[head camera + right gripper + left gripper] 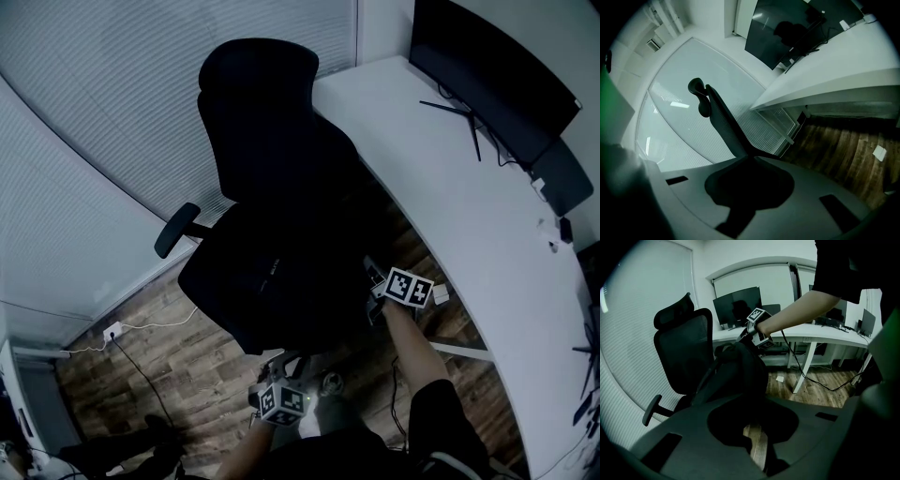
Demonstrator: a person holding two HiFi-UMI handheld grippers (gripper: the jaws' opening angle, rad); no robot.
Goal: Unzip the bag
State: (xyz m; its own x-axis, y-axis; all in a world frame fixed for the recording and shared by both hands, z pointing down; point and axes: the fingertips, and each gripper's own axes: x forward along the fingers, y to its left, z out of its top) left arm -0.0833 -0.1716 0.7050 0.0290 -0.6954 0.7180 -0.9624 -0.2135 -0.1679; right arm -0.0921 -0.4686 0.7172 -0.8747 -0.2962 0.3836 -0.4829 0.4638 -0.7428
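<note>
A black bag (281, 272) sits on the seat of a black office chair (262, 103). In the left gripper view the bag (736, 376) stands upright in front of the chair's mesh back (682, 348). My right gripper (745, 338) reaches the bag's top with its jaws together; it is too dark to see what they pinch. In the head view it (373, 286) is at the bag's right side. My left gripper (278, 366) is low at the seat's front edge, under the bag. Its jaws are dark, with a thin strip of floor showing between them.
A white curved desk (450, 187) with a dark monitor (487, 75) runs along the right. Window blinds (94, 141) stand behind the chair. Cables and a wall socket (112, 330) lie on the wooden floor, and a scrap of paper (779, 378) lies near the desk leg (806, 366).
</note>
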